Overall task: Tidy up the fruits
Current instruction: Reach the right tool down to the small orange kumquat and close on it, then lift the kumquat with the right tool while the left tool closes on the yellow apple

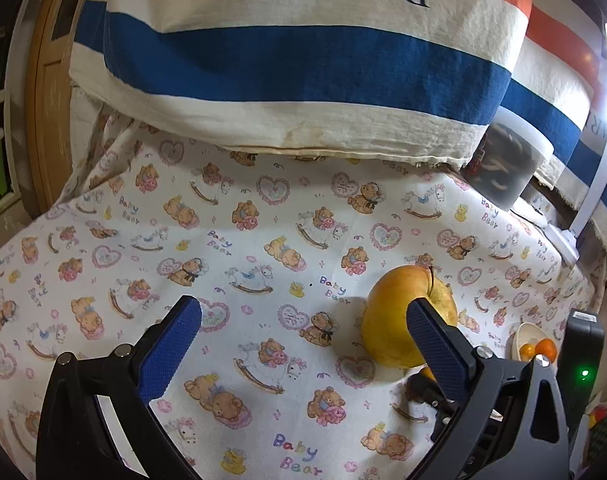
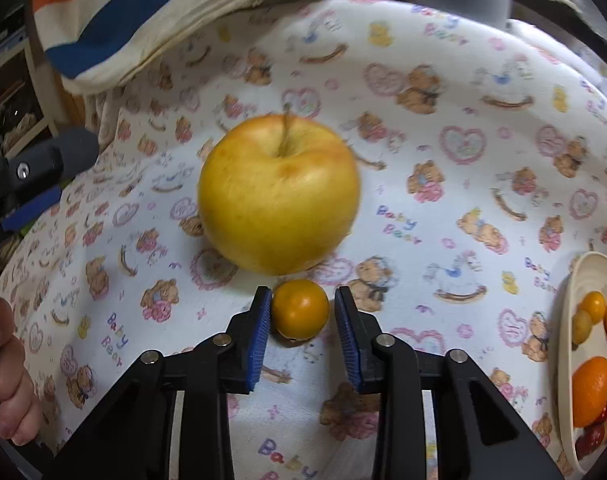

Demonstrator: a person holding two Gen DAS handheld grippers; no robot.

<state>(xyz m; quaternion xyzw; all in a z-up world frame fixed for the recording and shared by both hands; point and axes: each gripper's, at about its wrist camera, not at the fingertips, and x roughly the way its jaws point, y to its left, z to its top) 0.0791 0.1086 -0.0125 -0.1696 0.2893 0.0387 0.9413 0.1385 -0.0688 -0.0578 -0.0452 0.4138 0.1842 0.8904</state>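
A big yellow apple [image 2: 278,194] with a stem lies on the teddy-bear printed cloth [image 2: 463,184]; it also shows in the left wrist view [image 1: 399,312], partly behind my left gripper's right finger. A small orange-yellow round fruit [image 2: 300,309] lies just in front of the apple. My right gripper [image 2: 302,312] is open around this small fruit; the left pad touches it and the right pad stands a little apart. My left gripper [image 1: 303,320] is open and empty, left of the apple. A cream bowl [image 2: 568,320] with several small orange and yellow fruits stands at the right; it also shows in the left wrist view [image 1: 523,334].
A folded striped cloth with "PARIS" lettering [image 1: 303,80] lies along the far side. A translucent plastic container [image 1: 507,160] stands at the back right. A white lamp arm [image 1: 595,184] rises at the right edge. A hand [image 2: 7,372] shows at the left.
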